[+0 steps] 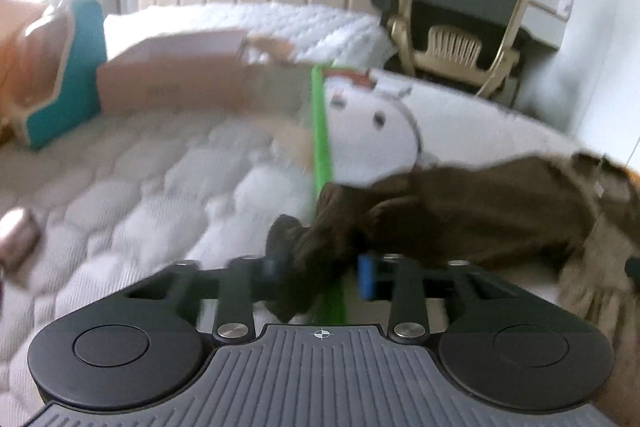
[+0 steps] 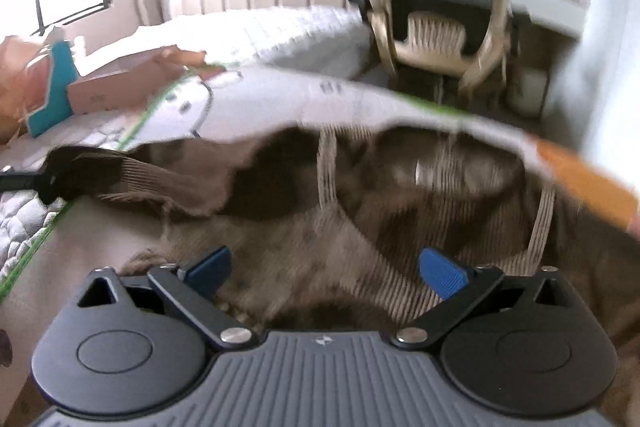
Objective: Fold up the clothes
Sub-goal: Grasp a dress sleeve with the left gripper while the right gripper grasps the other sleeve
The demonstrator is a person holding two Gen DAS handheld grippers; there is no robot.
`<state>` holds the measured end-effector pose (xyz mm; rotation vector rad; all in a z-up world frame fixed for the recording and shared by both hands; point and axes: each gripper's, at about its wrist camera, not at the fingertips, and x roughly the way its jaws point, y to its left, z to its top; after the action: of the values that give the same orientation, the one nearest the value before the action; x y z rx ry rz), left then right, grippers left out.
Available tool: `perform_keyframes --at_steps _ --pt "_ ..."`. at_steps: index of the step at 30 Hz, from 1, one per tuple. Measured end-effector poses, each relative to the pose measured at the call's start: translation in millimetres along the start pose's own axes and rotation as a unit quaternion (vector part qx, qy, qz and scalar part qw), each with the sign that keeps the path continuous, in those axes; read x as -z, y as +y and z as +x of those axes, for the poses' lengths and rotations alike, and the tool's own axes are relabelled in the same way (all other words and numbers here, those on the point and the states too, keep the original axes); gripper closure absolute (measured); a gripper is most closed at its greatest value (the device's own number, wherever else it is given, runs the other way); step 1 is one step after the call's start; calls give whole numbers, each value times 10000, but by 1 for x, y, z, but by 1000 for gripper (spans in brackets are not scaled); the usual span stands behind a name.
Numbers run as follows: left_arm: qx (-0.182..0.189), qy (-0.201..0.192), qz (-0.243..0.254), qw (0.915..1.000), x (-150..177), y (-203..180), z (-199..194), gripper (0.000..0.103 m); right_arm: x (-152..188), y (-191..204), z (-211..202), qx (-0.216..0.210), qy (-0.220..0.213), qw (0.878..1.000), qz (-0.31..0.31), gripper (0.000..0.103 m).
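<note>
A brown ribbed garment [image 1: 480, 215] stretches to the right across a white mat with a green edge [image 1: 320, 131] on the bed. My left gripper [image 1: 320, 267] is shut on a bunched corner of it, blue pads pinching the cloth. In the right wrist view the same brown garment [image 2: 360, 211] fills the middle, with pale ribbed straps and a dark neckline. My right gripper [image 2: 324, 269] hovers open just above the cloth, nothing between its blue pads [image 2: 442, 273]. The left gripper [image 2: 24, 181] shows at the far left, holding the garment's end. Both views are motion-blurred.
A quilted white mattress [image 1: 120, 211] lies under the mat. Cardboard boxes [image 1: 176, 75] and a teal-edged box [image 1: 80, 67] sit at the back left. A beige office chair [image 2: 436, 11] stands behind the bed. An orange strip [image 2: 588, 183] edges the mat at right.
</note>
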<state>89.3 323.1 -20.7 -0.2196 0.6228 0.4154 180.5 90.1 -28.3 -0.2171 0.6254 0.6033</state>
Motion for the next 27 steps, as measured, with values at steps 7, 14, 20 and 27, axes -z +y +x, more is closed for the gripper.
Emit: perform_keyframes --at_steps 7,14,20,27 --pt "1650 -186 -187 9859 -44 -41 -15 80 -14 20 -15 -416 -280 9975 -490 30" --pt "2307 -355 651 9702 -80 -157 -8 80 -10 -42 -54 289 -639 9973 195 30" --pt "3518 -69 677 9336 -85 -248 -3 44 3 -120 -80 1022 -748 9848 1189 23" --pt "2511 -393 942 9626 -63 -220 -14 15 -1 -137 -54 633 -608 9840 1548 23"
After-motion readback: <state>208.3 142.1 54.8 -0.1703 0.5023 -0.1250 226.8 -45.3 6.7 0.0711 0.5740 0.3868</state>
